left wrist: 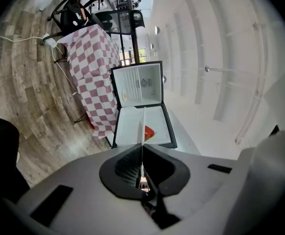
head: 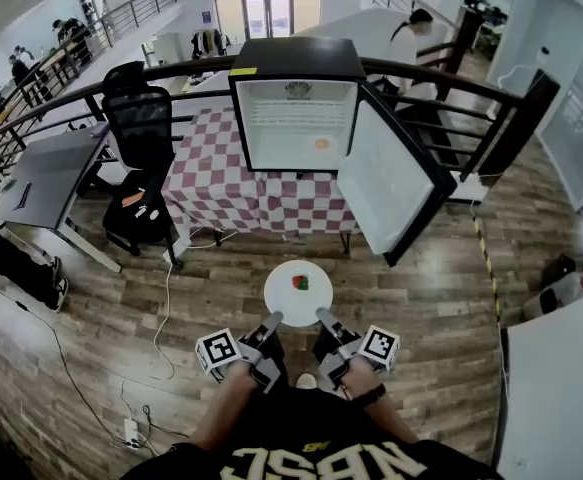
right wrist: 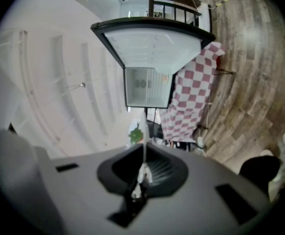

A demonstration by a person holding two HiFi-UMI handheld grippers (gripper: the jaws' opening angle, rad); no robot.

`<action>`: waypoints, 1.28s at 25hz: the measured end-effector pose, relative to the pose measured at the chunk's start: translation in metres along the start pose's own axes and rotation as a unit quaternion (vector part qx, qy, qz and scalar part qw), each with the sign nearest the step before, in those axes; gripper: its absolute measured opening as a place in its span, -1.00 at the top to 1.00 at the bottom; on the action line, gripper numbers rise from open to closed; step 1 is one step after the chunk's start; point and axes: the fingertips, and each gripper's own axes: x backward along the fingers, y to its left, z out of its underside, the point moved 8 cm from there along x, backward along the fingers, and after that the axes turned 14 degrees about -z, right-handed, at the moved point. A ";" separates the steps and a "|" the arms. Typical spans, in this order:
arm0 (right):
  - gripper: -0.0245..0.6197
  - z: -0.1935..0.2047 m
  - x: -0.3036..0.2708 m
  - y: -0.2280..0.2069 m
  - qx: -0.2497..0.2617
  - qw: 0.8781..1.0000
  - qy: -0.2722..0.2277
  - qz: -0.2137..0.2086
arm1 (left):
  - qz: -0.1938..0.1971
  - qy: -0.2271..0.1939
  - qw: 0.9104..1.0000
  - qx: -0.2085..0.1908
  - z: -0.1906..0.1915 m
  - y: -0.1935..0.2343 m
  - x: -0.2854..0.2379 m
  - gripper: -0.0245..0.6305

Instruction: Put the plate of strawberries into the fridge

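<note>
Left gripper (head: 271, 321) and right gripper (head: 324, 317), nearly closed, pinch the plate (head: 281, 300) by its near rim.
Strawberries (head: 300, 282) sit mid-plate, held in mid-air; open fridge (head: 296, 108) stands well ahead, so carrying and placing remain.

The plate (head: 281, 304) with strawberries (head: 300, 282) on it sits at frame centre, below the fridge (head: 296, 118), which stands on the surface (head: 211, 188); a chair (head: 139, 126) stands upper left.
</note>
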 end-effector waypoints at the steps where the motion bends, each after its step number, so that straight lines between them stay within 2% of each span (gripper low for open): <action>1: 0.83 -0.004 -0.004 -0.003 0.000 1.000 -0.001 -0.001 | 0.002 -0.001 1.000 0.002 -0.003 -0.001 -0.004 0.85; 9: 0.82 -0.027 -0.051 -0.032 -0.005 1.000 -0.003 0.015 | -0.007 0.017 1.000 0.023 -0.050 0.013 -0.041 0.85; 15: 0.83 -0.047 -0.122 -0.044 -0.015 0.999 -0.013 0.029 | -0.023 0.040 0.999 0.027 -0.123 0.010 -0.075 0.85; 21: 0.83 -0.073 -0.198 -0.048 0.007 0.999 -0.004 0.042 | -0.006 0.041 0.998 0.038 -0.195 0.001 -0.105 0.85; 26: 0.82 -0.087 -0.253 -0.057 -0.003 0.999 -0.022 0.038 | -0.011 0.042 0.999 0.023 -0.250 -0.001 -0.128 0.85; 29: 0.82 -0.093 -0.277 -0.062 -0.005 0.999 -0.044 0.031 | -0.006 0.043 0.999 0.016 -0.276 0.000 -0.142 0.85; 32: 0.82 -0.099 -0.291 -0.068 0.007 0.998 -0.054 0.028 | 0.004 0.054 0.998 0.027 -0.292 -0.004 -0.151 0.85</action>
